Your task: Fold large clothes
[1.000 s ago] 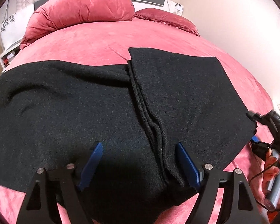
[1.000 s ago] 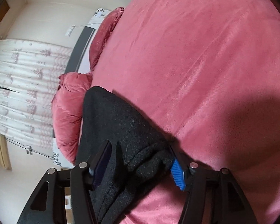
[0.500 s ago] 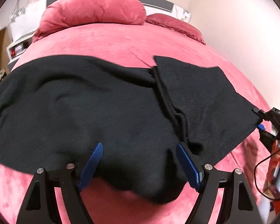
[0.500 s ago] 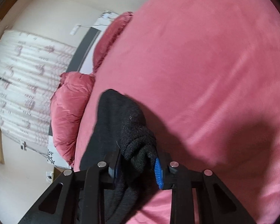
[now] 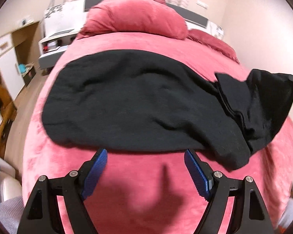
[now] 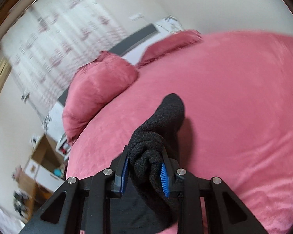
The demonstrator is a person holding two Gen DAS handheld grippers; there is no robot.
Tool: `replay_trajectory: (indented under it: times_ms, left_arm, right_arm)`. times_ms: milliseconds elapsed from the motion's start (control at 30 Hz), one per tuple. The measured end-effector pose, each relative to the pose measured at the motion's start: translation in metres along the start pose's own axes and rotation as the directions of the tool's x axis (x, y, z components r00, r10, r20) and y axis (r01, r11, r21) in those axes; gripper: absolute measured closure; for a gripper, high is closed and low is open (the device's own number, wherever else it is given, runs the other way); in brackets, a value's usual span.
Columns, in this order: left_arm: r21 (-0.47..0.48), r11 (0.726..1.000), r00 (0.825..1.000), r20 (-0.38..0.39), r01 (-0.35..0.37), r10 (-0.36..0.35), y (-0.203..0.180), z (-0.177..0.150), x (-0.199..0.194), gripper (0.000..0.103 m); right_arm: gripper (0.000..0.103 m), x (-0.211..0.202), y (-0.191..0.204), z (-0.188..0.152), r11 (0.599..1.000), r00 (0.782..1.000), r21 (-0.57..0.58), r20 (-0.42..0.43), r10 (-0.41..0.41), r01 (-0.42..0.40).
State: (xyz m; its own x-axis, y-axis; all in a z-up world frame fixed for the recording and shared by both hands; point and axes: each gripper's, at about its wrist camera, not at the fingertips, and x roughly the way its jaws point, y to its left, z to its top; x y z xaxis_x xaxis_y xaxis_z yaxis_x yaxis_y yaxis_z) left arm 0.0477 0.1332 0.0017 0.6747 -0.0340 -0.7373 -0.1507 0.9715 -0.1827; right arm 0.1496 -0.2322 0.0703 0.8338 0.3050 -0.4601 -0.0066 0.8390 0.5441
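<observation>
On the pink bed (image 5: 146, 185) the left tongs (image 5: 146, 172) stand spread and empty just before the near edge of the black garment (image 5: 130, 101), while the right tongs (image 6: 145, 173) pinch its bunched right corner, which may slip out if pulled

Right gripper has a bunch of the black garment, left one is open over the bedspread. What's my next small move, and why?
Probably bring the open left gripper forward to the near hem of the black garment and pinch it. The right gripper is shut on one bunched corner and lifts it off the pink bedspread, while the rest lies wrinkled; a second grip should let you pull it flat.
</observation>
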Motion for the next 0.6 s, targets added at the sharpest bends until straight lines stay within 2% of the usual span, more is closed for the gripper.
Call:
replay_trajectory:
  times_ms: [100,200,267,300,400,467,500,533,600]
  left_arm:
    - [-0.080,0.997,1.000,0.030,-0.005,0.007,0.024,0.003,-0.007,0.021]
    - [-0.160,0.987,0.998,0.051,-0.022,0.031,0.050,0.000,-0.015,0.021]
    - [-0.234,0.971,0.997,0.053,-0.040,0.054,0.072,-0.003,-0.016,0.021]
    - [-0.270,0.962,0.997,0.050,-0.045,0.061,0.082,-0.005,-0.017,0.021]
    - [-0.427,0.903,0.996,0.045,-0.048,0.074,0.127,-0.016,-0.024,0.021]
    - [-0.510,0.857,0.993,0.049,-0.071,0.111,0.153,-0.025,-0.030,0.021]
    - [-0.557,0.826,0.989,0.046,-0.090,0.139,0.169,-0.030,-0.034,0.021]
    - [-0.590,0.801,0.987,0.044,-0.099,0.154,0.179,-0.034,-0.035,0.021]
    - [-0.653,0.750,0.984,0.038,-0.106,0.172,0.199,-0.043,-0.038,0.021]
  right_arm:
    - [0.076,-0.005,0.051,-0.002,0.994,1.000,-0.110,0.026,0.017,-0.014]
    - [0.076,-0.013,0.117,-0.012,0.962,0.997,-0.269,0.056,0.059,-0.042]
    - [0.076,-0.016,0.169,-0.032,0.907,0.993,-0.414,0.060,0.106,-0.072]
    - [0.076,-0.016,0.201,-0.048,0.858,0.989,-0.506,0.055,0.136,-0.090]
    - [0.076,-0.006,0.266,-0.098,0.730,0.977,-0.662,-0.014,0.214,-0.170]
    - [0.076,0.012,0.301,-0.141,0.648,0.960,-0.716,-0.116,0.256,-0.259]
    - [0.075,0.023,0.313,-0.162,0.615,0.949,-0.728,-0.169,0.266,-0.302]
    - [0.075,0.042,0.325,-0.192,0.575,0.932,-0.736,-0.246,0.265,-0.358]
    - [0.075,0.072,0.334,-0.234,0.543,0.912,-0.733,-0.351,0.213,-0.409]
